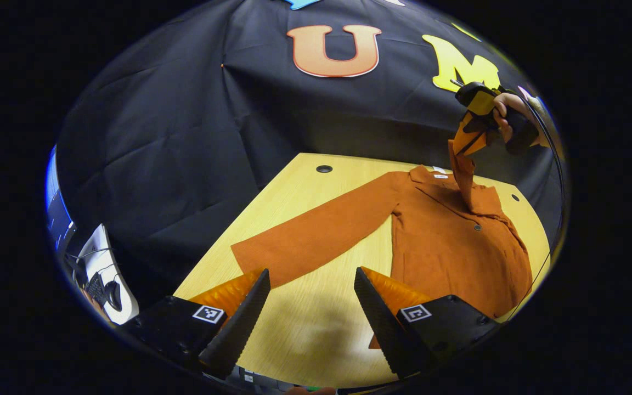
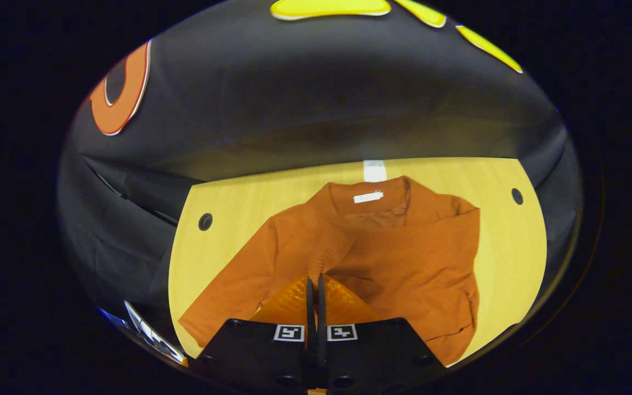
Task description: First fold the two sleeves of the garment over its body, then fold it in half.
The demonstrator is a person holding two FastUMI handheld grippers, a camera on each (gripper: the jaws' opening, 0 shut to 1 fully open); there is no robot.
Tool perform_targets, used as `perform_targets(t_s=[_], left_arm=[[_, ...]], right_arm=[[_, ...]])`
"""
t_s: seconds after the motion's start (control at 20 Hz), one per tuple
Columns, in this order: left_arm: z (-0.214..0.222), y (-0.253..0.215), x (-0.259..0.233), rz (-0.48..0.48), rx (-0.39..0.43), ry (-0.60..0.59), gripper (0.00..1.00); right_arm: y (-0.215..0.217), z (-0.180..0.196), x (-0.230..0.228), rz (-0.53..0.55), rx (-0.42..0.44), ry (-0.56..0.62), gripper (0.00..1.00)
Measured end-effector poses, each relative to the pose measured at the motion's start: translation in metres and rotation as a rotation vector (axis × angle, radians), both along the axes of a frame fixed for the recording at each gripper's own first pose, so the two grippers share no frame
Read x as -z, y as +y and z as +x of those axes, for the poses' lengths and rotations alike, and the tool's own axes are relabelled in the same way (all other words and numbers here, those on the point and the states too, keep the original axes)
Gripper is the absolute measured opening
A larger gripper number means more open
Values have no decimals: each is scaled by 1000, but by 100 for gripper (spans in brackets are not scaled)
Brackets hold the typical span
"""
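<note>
- left sleeve [image 1: 316, 233] lies flat, stretched out to the left on the table [image 1: 294, 186]
- left gripper [image 1: 311, 307] hovers near edge, fingers spread wide, nothing between them
- garment [image 1: 447, 247] spread on the table, collar at far side
- right sleeve [image 1: 464, 175] lifted up over the body
- right gripper [image 2: 316, 285] pressed together, pinching the right sleeve cuff, probably; the cloth edge is hard to see
- hand [image 1: 505, 118] holds it, far right
</note>
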State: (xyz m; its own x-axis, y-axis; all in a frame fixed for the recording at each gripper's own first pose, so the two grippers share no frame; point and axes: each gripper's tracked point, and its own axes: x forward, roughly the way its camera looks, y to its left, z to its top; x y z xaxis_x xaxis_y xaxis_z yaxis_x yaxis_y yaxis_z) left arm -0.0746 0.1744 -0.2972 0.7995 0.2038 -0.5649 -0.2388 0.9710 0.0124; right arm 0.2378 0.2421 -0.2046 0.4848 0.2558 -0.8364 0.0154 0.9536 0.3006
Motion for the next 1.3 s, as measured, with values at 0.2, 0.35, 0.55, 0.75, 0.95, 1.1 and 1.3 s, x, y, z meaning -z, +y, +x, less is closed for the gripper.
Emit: perform_targets(t_s=[0.2,0.35,0.55,0.75,0.95,1.1,1.3], left_arm=[[-2,7,15,-28,-52,33,100],[-9,11,18,-38,-89,42,100],[-26,20,25,-51,-141,79,100],[-28,31,26,-50,-183,91,100],[-18,56,32,-88,-268,125,100],[-2,78,37,-162,-318,141,100],[24,105,51,-272,-386,220,100]], right_arm=[[25,8,33,23,-1,56,1],[38,14,38,57,-3,44,5],[58,10,31,120,-48,30,31],[46,1,9,125,-64,-2,46],[13,-14,-13,101,-134,-66,71],[-41,-10,-43,25,-135,-224,78],[-110,-40,-54,-64,-197,-345,77]])
